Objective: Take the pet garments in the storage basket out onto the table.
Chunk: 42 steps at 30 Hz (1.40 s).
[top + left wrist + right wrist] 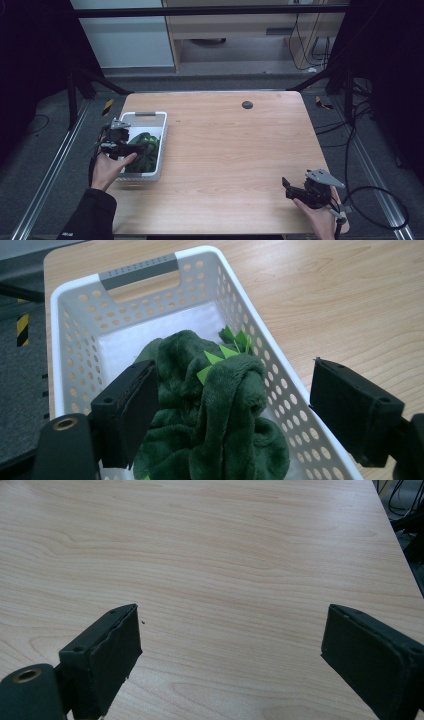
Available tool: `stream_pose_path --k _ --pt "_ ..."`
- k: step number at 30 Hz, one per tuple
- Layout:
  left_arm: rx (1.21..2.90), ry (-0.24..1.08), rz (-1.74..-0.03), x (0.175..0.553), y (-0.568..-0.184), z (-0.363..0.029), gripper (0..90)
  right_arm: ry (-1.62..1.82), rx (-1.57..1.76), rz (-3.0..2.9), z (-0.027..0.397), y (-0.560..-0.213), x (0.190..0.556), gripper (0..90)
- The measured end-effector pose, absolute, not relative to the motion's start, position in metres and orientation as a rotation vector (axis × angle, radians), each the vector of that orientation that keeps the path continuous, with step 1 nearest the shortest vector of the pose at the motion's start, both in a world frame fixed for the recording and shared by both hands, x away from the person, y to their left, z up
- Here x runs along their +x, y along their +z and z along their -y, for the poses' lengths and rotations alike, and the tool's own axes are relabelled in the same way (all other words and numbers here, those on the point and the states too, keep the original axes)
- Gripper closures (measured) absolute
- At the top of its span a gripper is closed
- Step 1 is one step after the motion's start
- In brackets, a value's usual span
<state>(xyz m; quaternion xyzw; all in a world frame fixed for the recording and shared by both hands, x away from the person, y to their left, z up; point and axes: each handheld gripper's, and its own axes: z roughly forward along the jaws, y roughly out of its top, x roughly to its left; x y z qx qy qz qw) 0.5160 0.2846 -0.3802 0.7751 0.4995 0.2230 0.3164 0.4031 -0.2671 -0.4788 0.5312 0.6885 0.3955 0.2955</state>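
A white perforated basket [163,131] stands at the table's left edge and holds a dark green plush toy [148,156] with light green spikes. My left gripper [141,148] hovers over the basket's near end, open. In the left gripper view, the plush [220,405] bulges up between the wide-apart jaws of the left gripper [235,415]. One jaw is inside the basket [145,270] against the plush; the other is beyond its right rim. My right gripper [289,189] is open near the front right corner. In its own view, the right gripper [230,650] has bare wood between its jaws.
The light wooden table [235,150] has a small black round cap [247,104] near its far edge. Black frame struts stand at both far corners. Cables [370,195] lie on the floor to the right.
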Motion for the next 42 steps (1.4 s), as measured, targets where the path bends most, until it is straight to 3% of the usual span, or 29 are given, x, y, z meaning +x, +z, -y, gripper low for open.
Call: stream_pose_path --k 42 --pt "2.211 0.505 -1.373 0.54 -0.413 -0.275 29.0 1.039 1.404 -1.881 0.265 -0.482 0.406 7.9"
